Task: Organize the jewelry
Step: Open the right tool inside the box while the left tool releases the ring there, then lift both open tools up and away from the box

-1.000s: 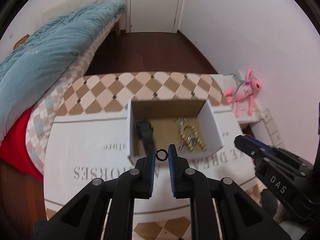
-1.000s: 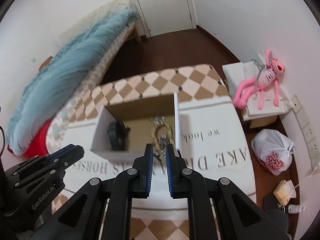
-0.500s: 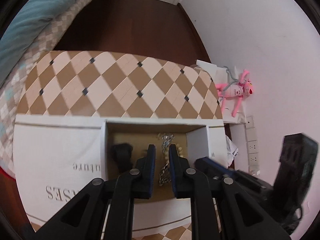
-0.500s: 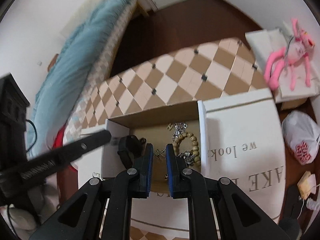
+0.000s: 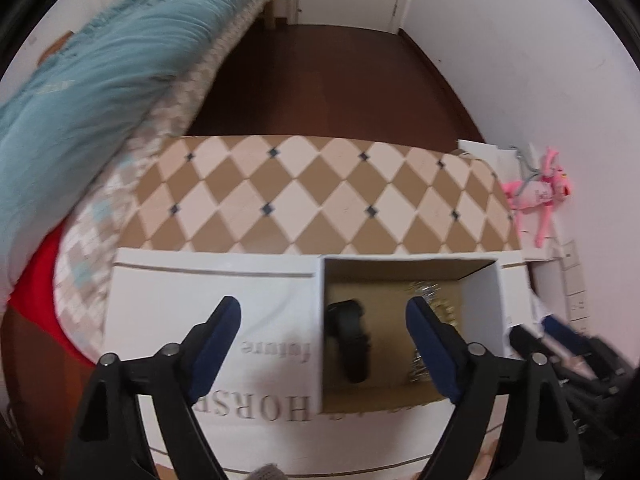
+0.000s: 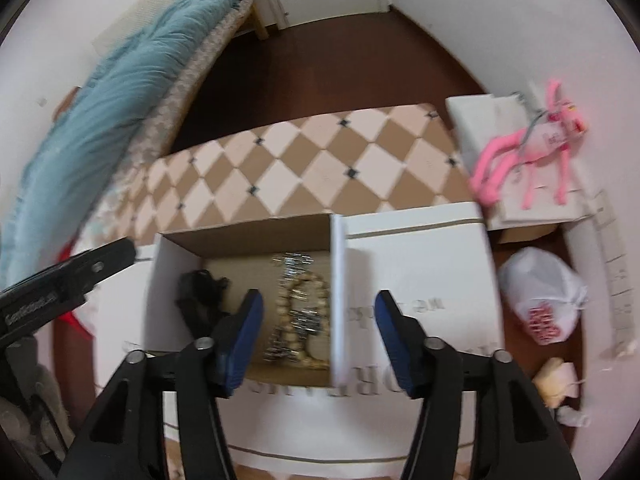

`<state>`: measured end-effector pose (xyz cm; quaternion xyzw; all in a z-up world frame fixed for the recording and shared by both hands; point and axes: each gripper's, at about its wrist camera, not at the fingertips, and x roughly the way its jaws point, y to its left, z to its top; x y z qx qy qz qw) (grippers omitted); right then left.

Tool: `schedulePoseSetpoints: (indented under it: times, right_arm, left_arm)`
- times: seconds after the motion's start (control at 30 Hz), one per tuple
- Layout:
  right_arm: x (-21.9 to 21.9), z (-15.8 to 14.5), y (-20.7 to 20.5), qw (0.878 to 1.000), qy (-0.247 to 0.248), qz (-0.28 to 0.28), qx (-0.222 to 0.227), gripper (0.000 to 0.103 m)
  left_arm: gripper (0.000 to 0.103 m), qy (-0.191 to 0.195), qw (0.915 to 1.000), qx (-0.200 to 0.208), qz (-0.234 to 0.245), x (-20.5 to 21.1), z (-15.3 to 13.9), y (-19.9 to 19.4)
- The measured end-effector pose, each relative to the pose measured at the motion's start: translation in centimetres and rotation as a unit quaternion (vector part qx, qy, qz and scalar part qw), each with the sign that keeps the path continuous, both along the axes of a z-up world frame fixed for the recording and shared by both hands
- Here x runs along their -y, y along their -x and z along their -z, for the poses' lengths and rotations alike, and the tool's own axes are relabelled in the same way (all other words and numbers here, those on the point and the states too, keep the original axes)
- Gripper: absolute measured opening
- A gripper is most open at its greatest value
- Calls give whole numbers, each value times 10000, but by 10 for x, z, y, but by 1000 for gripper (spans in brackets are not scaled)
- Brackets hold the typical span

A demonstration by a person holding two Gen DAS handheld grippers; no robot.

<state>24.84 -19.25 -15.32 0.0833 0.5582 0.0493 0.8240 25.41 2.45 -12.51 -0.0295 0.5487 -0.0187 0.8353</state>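
both my tools spread over the box

left tool [image 5: 323,322] and right tool [image 6: 318,330] gape, holding nothing; box [image 6: 338,280] sits on a checkered worktop [image 5: 320,196] beside the bed [image 5: 80,92].

Teal duvet [image 6: 132,80] on bed — pink plush [image 6: 532,140], white bag [image 6: 544,296].

— What lettering can be read in the left wrist view?

— On the flat white printed sheet [image 5: 256,344] under the open cardboard box, "future" is seen upside down in grey serif type, and below it, in larger capitals, "HORS", the rest being cut off by the gripper.

— And in the right wrist view?

— On the same white printed sheet [image 6: 424,264], only blurred grey letters are seen. White lettering is carried by the black plastic left gripper [image 6: 60,284], but it cannot be made out.
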Motion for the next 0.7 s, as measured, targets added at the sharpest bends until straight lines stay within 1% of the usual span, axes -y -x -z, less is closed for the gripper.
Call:
schedulePoseSetpoints:
  times: [0.03, 0.1, 0.13, 0.17, 0.2, 0.3, 0.47, 0.57, 0.7]
  right_arm:
    - [0, -1, 3, 9999, 139, -13, 13, 69]
    - [0, -1, 8, 9993, 366, 19, 31, 86]
    - [0, -1, 10, 9988, 481, 18, 40, 90]
    - [0, -1, 11, 9981, 612, 24, 36, 98]
    - [0, 0, 12, 9975, 703, 31, 32, 102]
    - [-2, 3, 16, 9966, 825, 25, -1, 103]
    - [-6, 9, 22, 9956, 933, -5, -50, 103]
    - [-6, 9, 25, 9955, 943, -7, -58, 103]
    - [-8, -2, 33, 9956, 935, 6, 27, 103]
  left_arm:
    - [96, -95, 10000, 27, -14, -1, 2, 5]
    - [102, -229, 9997, 18, 12, -1, 7, 16]
    - [102, -264, 9996, 29, 22, 0, 8, 19]
    - [103, -310, 9995, 50, 54, 1, 10, 24]
    - [103, -356, 9993, 69, 85, 3, 12, 28]
    - [103, -429, 9990, 46, 93, 5, 18, 38]
    - [103, -380, 9993, 4, 3, 5, 22, 47]
    - [103, -352, 9994, 29, -47, 4, 19, 53]
    - [103, -366, 9992, 84, -97, 4, 9, 61]
